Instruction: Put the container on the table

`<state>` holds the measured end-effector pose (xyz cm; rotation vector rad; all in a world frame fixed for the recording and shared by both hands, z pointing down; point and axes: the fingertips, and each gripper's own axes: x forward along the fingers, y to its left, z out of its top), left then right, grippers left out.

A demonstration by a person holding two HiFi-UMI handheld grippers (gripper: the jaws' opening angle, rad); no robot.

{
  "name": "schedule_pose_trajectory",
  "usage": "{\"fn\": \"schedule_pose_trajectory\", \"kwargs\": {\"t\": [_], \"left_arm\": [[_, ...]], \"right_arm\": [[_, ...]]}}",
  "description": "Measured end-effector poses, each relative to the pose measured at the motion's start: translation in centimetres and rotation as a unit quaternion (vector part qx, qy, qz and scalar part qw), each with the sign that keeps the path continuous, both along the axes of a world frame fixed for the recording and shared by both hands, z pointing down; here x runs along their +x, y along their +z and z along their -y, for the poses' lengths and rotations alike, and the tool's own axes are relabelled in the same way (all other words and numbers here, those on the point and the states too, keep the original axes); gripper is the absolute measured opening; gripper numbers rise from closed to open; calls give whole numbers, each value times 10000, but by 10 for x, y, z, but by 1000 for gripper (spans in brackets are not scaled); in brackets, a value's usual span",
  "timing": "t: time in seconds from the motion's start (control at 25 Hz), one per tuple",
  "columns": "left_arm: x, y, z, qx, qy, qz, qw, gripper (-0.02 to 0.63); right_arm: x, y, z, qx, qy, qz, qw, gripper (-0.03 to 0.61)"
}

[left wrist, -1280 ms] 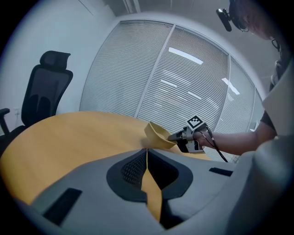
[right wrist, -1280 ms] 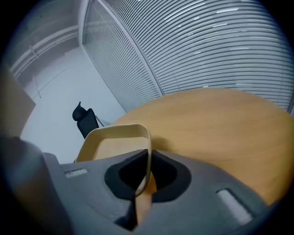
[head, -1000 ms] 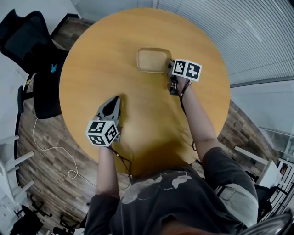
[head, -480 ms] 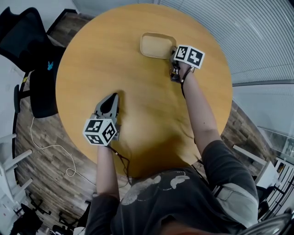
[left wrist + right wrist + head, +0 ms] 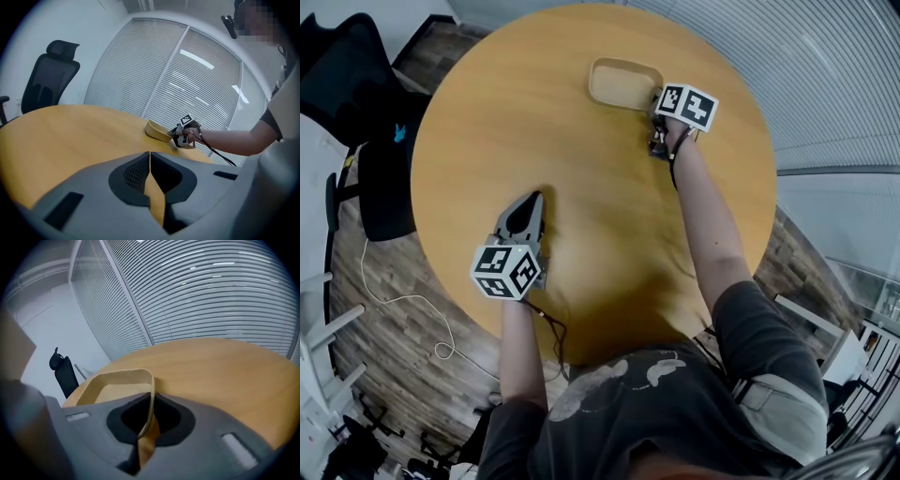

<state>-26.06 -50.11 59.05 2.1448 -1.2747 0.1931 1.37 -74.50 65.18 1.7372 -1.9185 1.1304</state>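
So the right gripper is clamped on the end rim of the shallow tan rectangular container, whose length runs straight out ahead of its jaws, low on the round wooden table, while the left gripper, pinched shut and empty, sits well behind.

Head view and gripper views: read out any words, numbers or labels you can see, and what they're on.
No readable text anywhere.
left gripper, right gripper: black-and-white square markers only, no letters.
chair: blue mark, too small to read.
container: plain.
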Motion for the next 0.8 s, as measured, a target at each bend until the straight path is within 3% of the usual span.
{"fn": "schedule_pose_trajectory", "kwargs": {"t": [0.28, 0.48, 0.8], "left_arm": [[3, 2, -5, -45, 59, -25, 10000, 2], [3, 2, -8, -84, 64, -25, 9999, 2], [2, -9, -26, -69, 15, 18, 10000, 2]], "right_arm": [[-4, 0, 0, 69, -105, -19, 9999, 31], [-4, 0, -2, 25, -298, -102, 9995, 78], [-4, -15, -20, 72, -429, -103, 9990, 78]]}}
